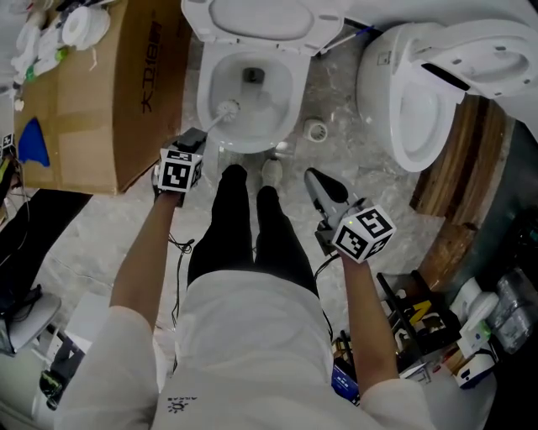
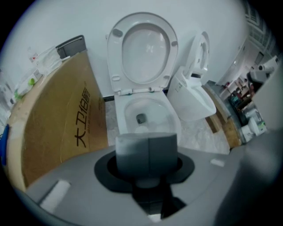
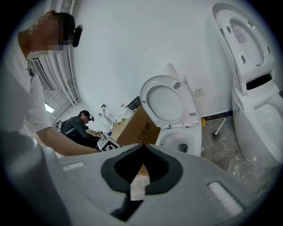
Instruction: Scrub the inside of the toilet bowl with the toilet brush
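Observation:
A white toilet bowl (image 1: 288,107) stands open at the top centre, with its seat and lid (image 1: 256,18) raised. The toilet brush (image 1: 225,108) has its white bristle head inside the bowl, against the left wall, and its thin handle runs down-left into my left gripper (image 1: 195,138). That gripper is shut on the handle just in front of the rim. In the left gripper view the closed grey jaws cover most of the bowl (image 2: 125,115); the brush head (image 2: 141,129) peeks above them. My right gripper (image 1: 319,180) hangs shut and empty right of the person's legs, away from the bowl (image 3: 191,133).
A large cardboard box (image 1: 109,92) stands left of the toilet. A second toilet (image 1: 420,92) lies tilted at the right beside wooden boards (image 1: 458,176). A small white ring (image 1: 316,130) lies on the floor. Tools and bottles (image 1: 471,327) clutter the lower right. Another person (image 3: 79,126) sits far left.

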`<state>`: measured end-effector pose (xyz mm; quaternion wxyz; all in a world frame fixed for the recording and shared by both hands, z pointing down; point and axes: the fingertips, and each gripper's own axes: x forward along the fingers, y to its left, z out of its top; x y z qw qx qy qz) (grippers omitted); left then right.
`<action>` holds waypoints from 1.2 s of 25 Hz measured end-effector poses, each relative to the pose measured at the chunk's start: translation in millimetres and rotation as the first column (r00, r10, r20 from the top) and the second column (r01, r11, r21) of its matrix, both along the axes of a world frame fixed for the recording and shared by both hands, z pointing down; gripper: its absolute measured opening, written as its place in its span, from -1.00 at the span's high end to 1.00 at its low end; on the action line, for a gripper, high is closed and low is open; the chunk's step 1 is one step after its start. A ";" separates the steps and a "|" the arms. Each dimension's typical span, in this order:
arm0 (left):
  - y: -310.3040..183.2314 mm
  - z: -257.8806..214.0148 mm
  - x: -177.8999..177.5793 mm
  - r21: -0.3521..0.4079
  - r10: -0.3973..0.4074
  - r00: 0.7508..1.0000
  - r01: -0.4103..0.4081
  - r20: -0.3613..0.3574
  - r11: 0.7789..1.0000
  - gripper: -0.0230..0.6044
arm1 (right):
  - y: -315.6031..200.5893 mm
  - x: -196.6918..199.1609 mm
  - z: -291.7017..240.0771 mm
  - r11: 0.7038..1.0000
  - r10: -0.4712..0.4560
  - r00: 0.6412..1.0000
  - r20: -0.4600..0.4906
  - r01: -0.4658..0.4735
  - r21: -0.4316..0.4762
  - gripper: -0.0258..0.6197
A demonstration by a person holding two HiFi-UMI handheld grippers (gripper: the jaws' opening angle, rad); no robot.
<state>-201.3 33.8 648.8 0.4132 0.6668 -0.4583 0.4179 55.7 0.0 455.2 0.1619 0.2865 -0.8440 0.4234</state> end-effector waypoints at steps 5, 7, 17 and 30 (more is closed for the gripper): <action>-7.0 5.2 -14.4 -0.014 -0.021 1.000 0.021 0.019 1.000 0.44 | -6.5 -0.5 4.7 1.000 0.023 1.000 -0.001 -0.023 -0.005 0.92; -8.0 4.9 -21.3 -0.029 -0.025 0.999 0.026 0.026 0.999 0.44 | -8.4 -2.4 5.1 1.000 0.029 1.000 0.001 -0.029 -0.008 0.92; -22.1 7.8 -47.3 -0.062 -0.023 0.998 0.027 0.061 0.998 0.45 | -18.1 -7.6 6.5 0.998 0.056 0.998 0.000 -0.056 -0.015 0.92; -56.5 0.8 -68.6 -0.042 0.019 0.994 -0.015 0.105 0.999 0.44 | -20.9 -5.6 7.1 0.993 0.116 0.993 -0.017 -0.116 -0.017 0.92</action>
